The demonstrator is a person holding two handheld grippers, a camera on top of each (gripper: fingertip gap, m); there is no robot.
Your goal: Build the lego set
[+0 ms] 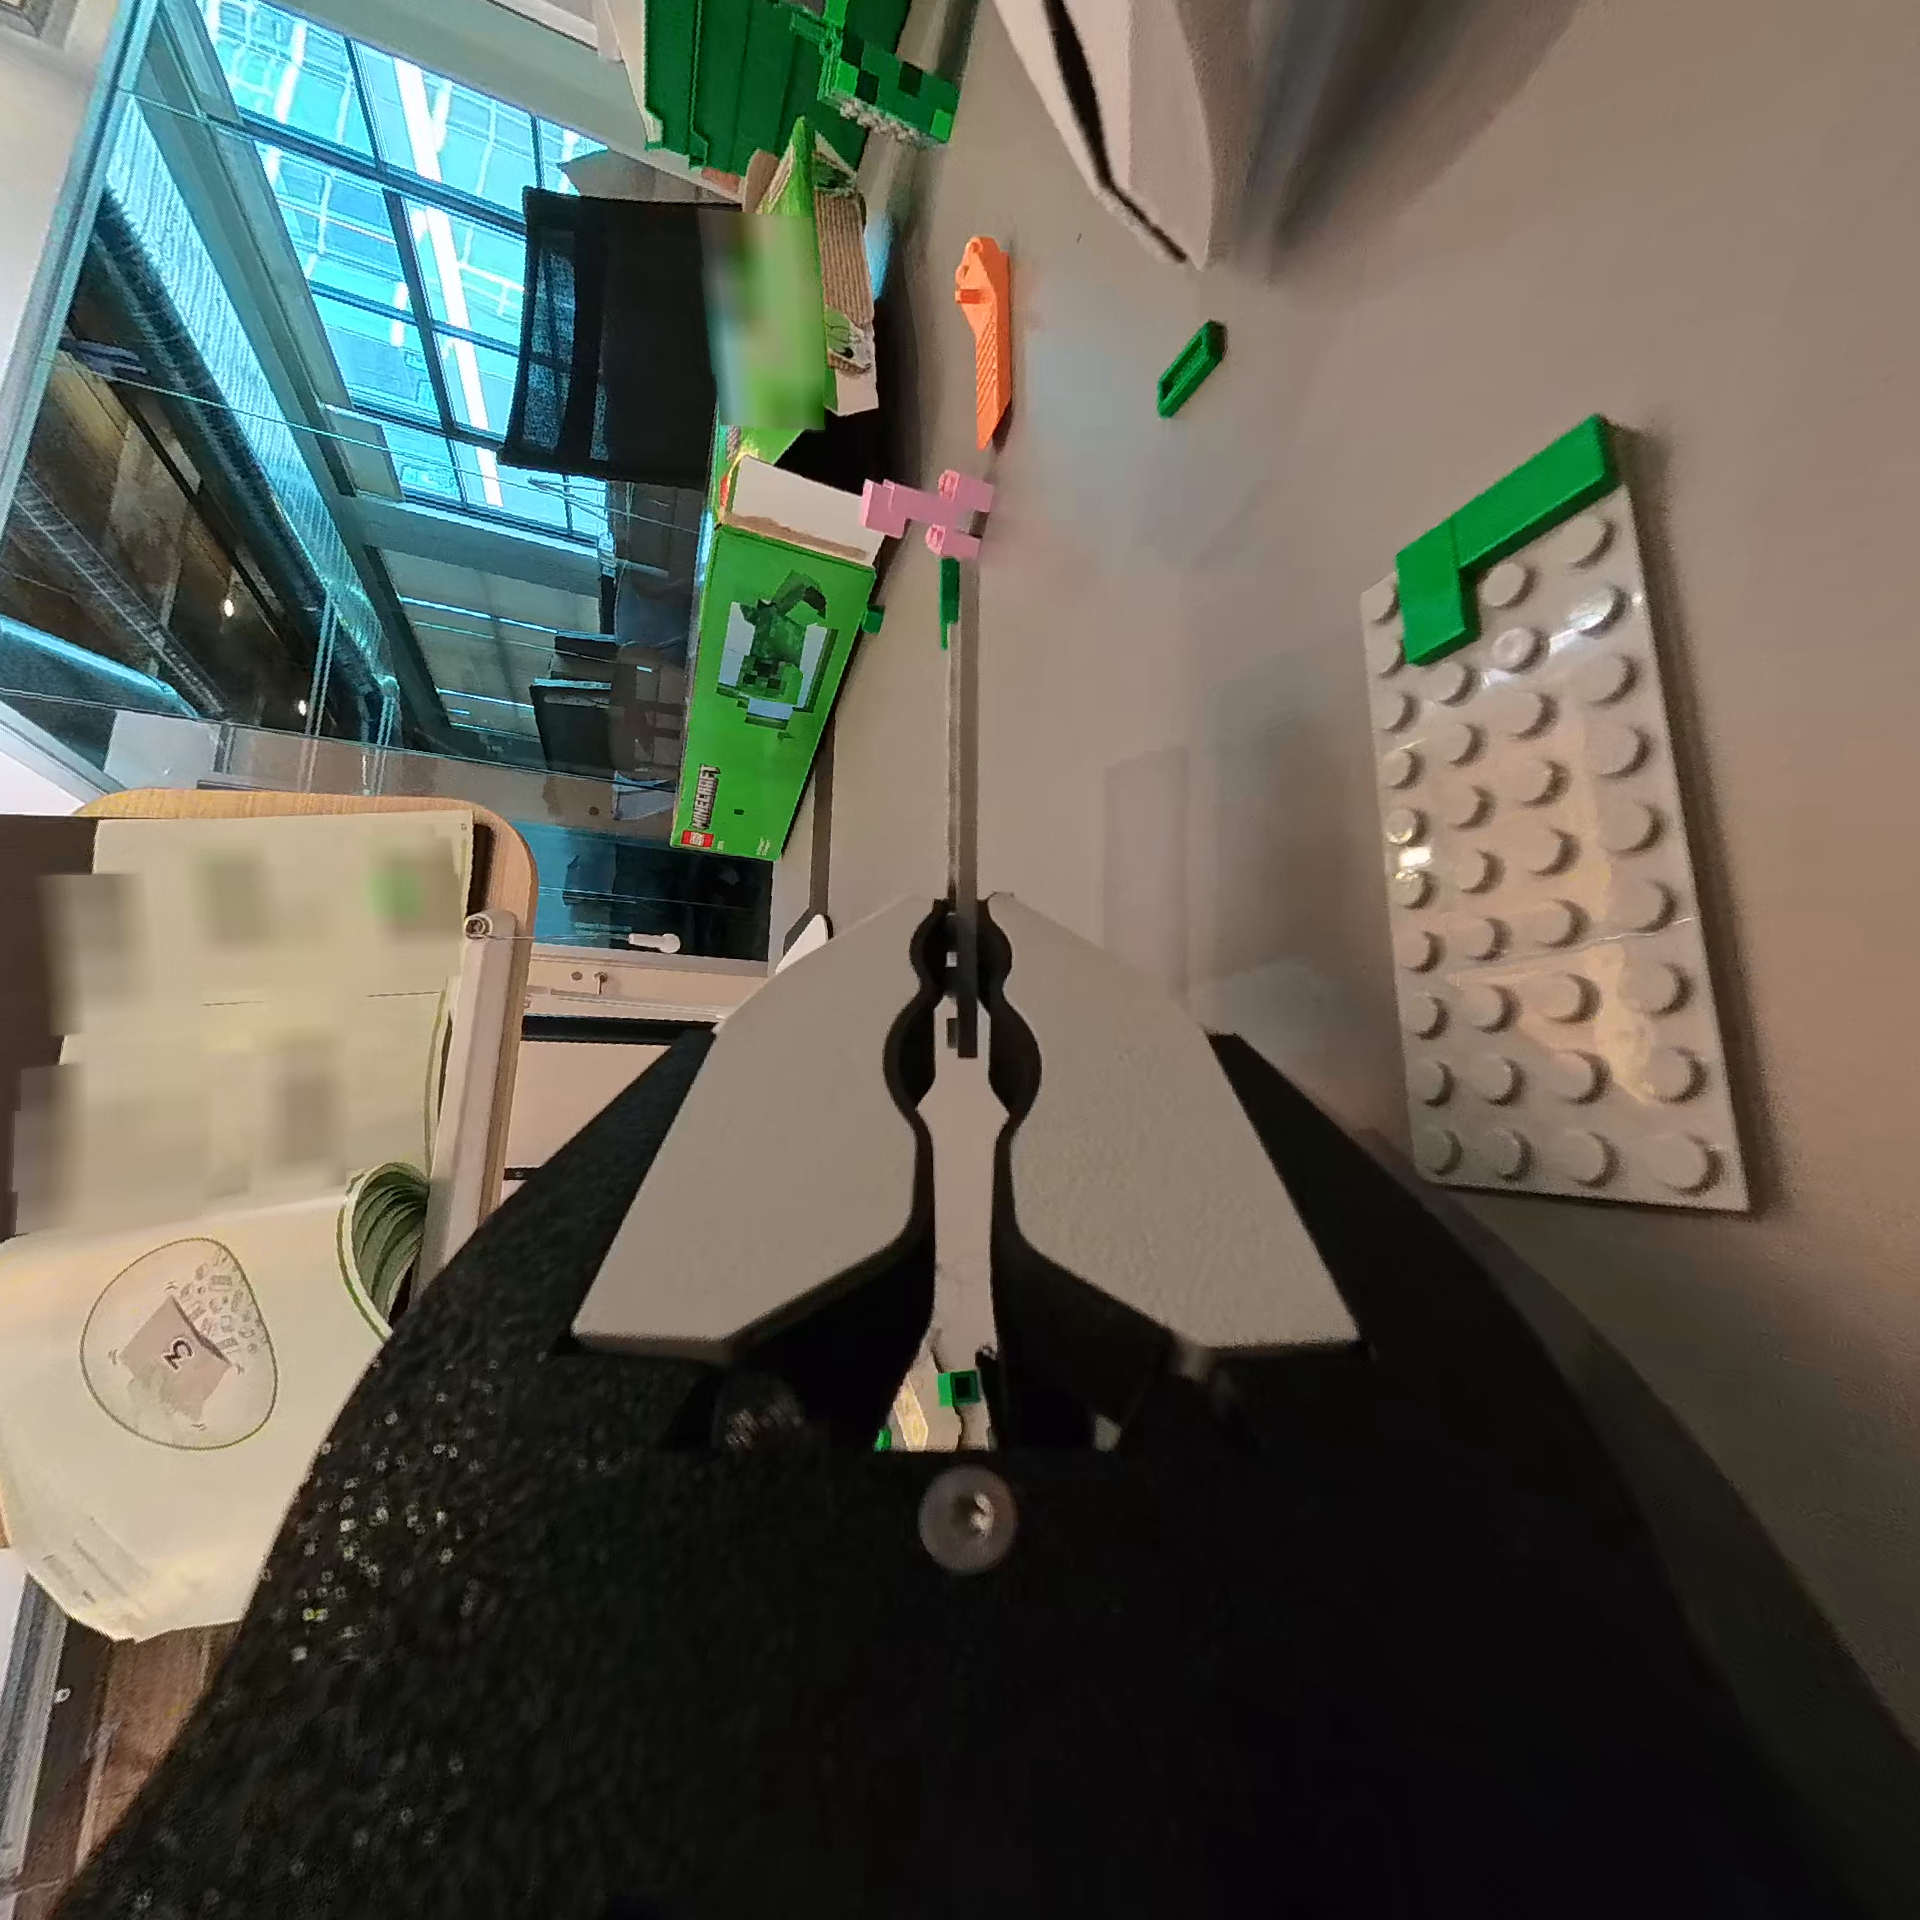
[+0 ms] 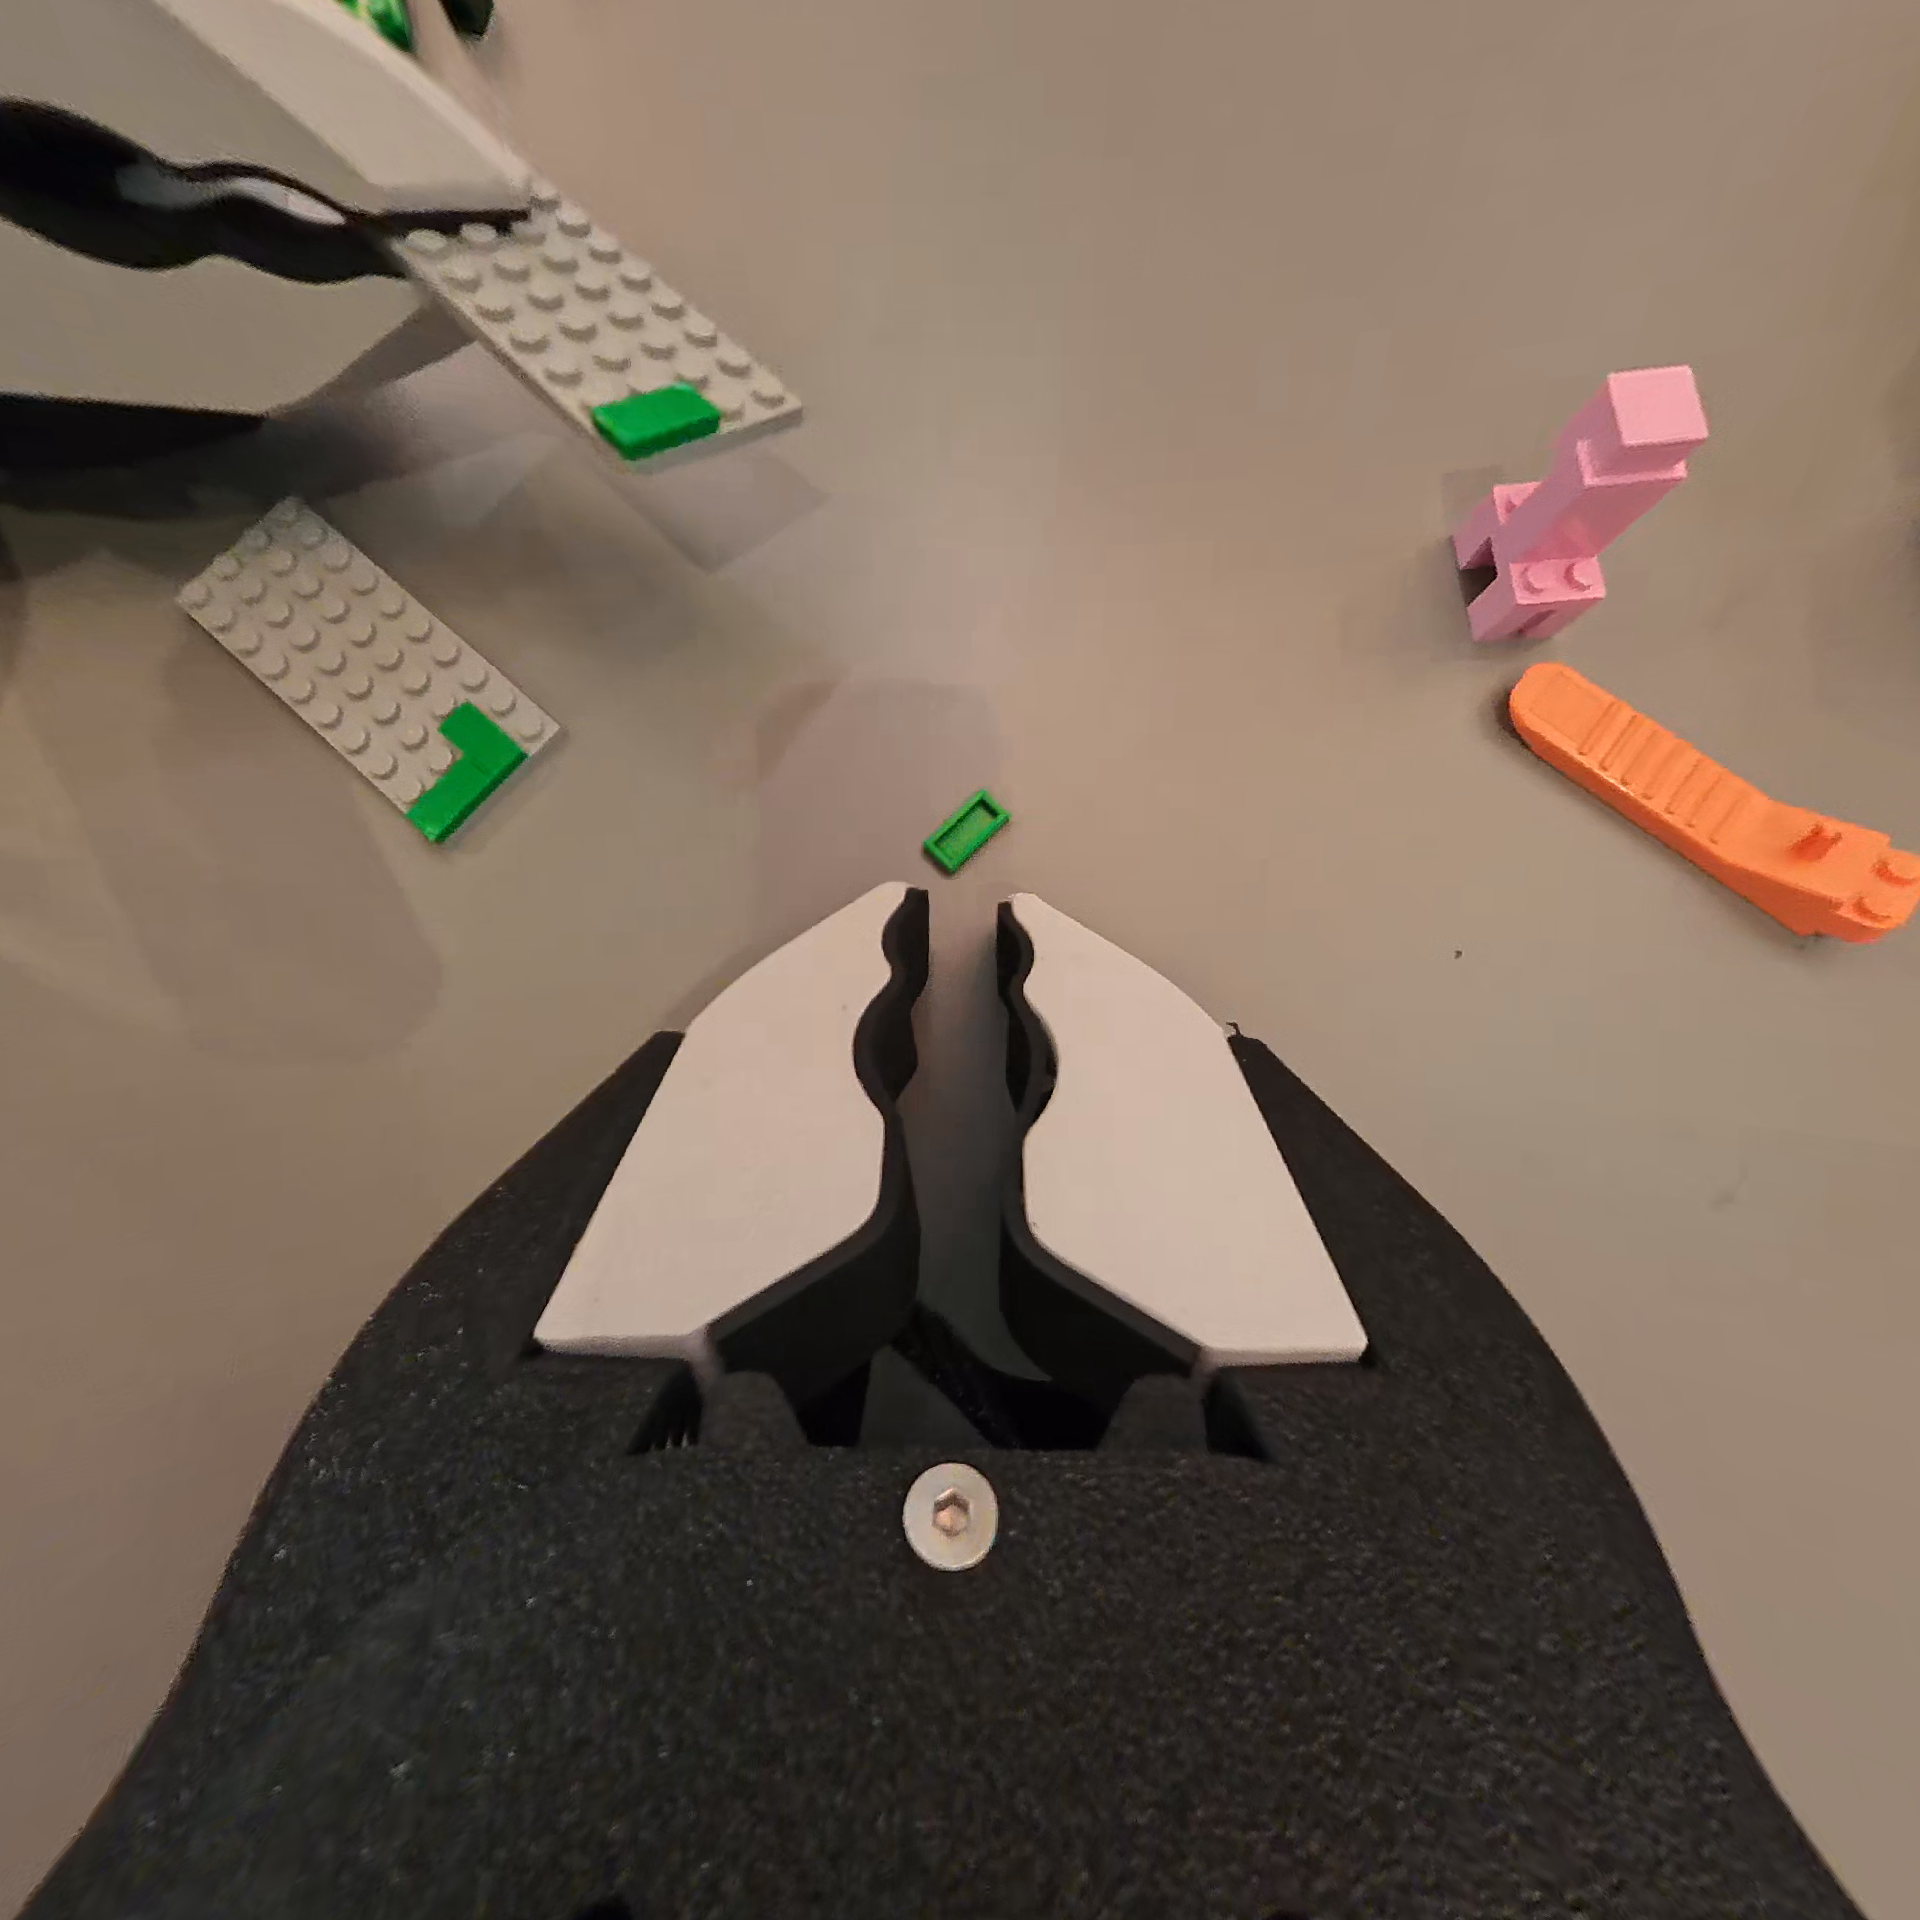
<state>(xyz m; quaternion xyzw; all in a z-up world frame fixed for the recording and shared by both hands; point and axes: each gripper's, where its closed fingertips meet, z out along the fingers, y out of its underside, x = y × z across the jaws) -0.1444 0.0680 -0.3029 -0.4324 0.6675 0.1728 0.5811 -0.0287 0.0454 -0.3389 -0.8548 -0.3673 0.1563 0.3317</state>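
Observation:
My left gripper (image 1: 961,920) is shut on a grey studded plate (image 1: 962,748), seen edge-on. The right wrist view shows that plate (image 2: 603,312) held tilted above the table, with a green tile (image 2: 657,420) on its far end, in the left gripper (image 2: 457,223). A second grey plate (image 1: 1548,862) lies flat with a green L of tiles (image 1: 1496,540) at one corner; it also shows in the right wrist view (image 2: 353,665). My right gripper (image 2: 963,904) is open a little and empty. A small green tile (image 2: 967,828) lies just beyond its tips.
A pink brick figure (image 2: 1569,509) and an orange brick separator (image 2: 1704,800) lie to the right on the grey table (image 2: 1143,416). A green set box (image 1: 769,686), built green pieces (image 1: 790,83), a paper bag (image 1: 177,1382) and a booklet (image 1: 260,987) sit beyond. About 12 cm separates my left fingertips from my right. It is some 12 cm from my right tips to the orange brick separator (image 2: 1704,800). Seen from the left wrist view (image 1: 987,342) as well.

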